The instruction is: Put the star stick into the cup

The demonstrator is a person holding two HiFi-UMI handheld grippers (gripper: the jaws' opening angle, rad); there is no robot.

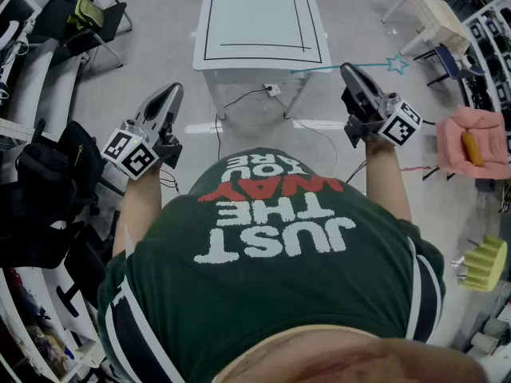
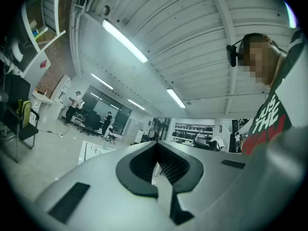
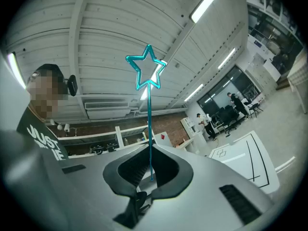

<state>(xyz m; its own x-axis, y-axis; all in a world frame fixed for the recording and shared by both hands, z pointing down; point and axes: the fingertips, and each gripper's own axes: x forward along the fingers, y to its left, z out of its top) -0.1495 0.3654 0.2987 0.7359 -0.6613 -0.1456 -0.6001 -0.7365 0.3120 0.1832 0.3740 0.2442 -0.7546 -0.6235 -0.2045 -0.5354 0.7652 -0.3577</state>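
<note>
You are pinching the star stick (image 3: 150,129) in your right tool (image 3: 151,177), its jaws closed down on the thin teal shaft. The open star is standing at the upper middle of the right gripper view. The stick is looking light, thin and springy, and probably slick. You are best taking it by the shaft, never the star, with a firm pinch. Your left tool (image 2: 156,170) is sitting closed on nothing. No cup is showing; the tabletop (image 1: 263,14) is lying at the top middle of the head view.
</note>
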